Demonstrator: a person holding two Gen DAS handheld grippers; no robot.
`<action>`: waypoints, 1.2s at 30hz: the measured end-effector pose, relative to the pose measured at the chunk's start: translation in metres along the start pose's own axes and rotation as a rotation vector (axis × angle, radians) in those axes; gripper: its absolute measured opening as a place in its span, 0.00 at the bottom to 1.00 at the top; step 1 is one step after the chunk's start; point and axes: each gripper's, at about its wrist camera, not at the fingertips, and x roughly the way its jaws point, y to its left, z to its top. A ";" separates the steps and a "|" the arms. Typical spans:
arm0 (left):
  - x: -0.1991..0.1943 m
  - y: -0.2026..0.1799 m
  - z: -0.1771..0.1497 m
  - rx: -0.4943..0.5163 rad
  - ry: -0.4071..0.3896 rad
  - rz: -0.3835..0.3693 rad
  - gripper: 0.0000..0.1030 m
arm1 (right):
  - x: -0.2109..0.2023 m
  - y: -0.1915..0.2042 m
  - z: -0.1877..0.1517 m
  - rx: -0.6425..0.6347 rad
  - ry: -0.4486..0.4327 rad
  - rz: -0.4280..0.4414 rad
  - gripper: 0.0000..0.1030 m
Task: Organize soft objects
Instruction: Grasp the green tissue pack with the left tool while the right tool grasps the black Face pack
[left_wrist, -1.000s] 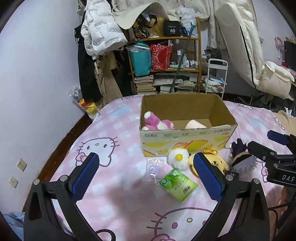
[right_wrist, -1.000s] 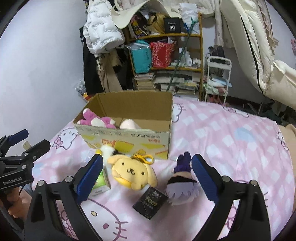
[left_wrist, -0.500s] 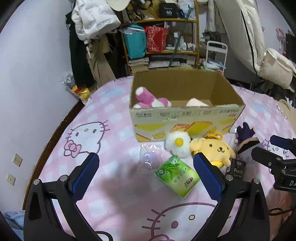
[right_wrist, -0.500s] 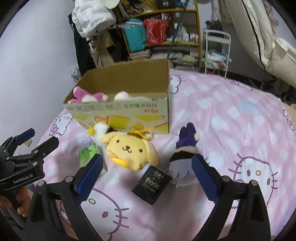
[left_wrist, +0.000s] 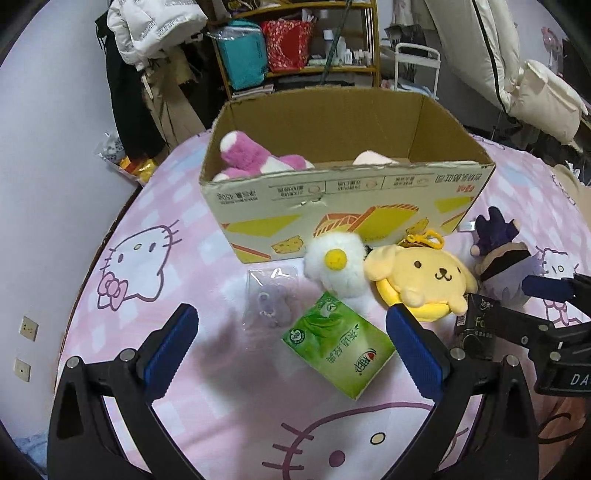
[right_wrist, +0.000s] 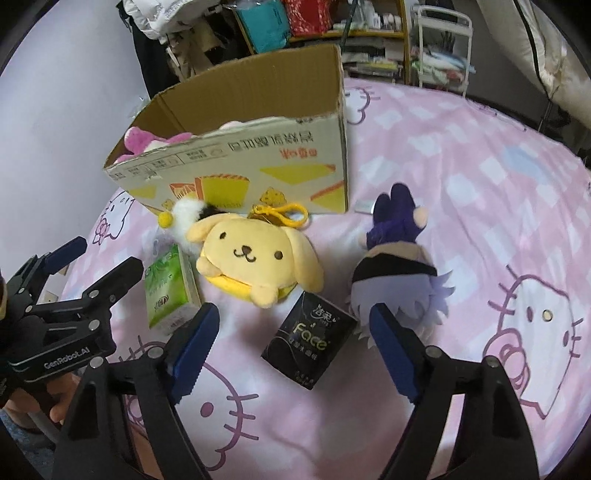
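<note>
Two plush toys lie in the brown cardboard box (left_wrist: 343, 184) at upper centre; yellow dog plush (right_wrist: 255, 258) and purple-haired doll (right_wrist: 399, 280) remain outside. Left gripper (left_wrist: 291, 350) is spread and empty; right gripper (right_wrist: 291, 343) is closing, gripping nothing.

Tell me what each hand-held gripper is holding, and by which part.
Nothing is held. The left hand-held gripper is open above the green tissue pack; the right hand-held gripper is closing around the untouched black tissue pack.

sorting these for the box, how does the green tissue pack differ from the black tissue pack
The green tissue pack is bright green with a leaf print; the black tissue pack is dark with "Face" lettering. The green one lies near the egg plush, the black one between the yellow dog plush and the purple plush. Both are small soft packs lying on the pink bedspread, outside the cardboard box.
</note>
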 end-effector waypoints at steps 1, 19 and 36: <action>0.003 0.000 0.000 -0.002 0.010 -0.009 0.97 | 0.002 -0.001 0.000 0.004 0.007 0.002 0.84; 0.044 -0.005 -0.001 -0.024 0.163 -0.101 0.97 | 0.029 -0.001 -0.003 0.009 0.129 0.009 0.62; 0.070 -0.014 -0.002 -0.020 0.230 -0.114 0.97 | 0.061 -0.007 -0.004 0.075 0.212 0.013 0.62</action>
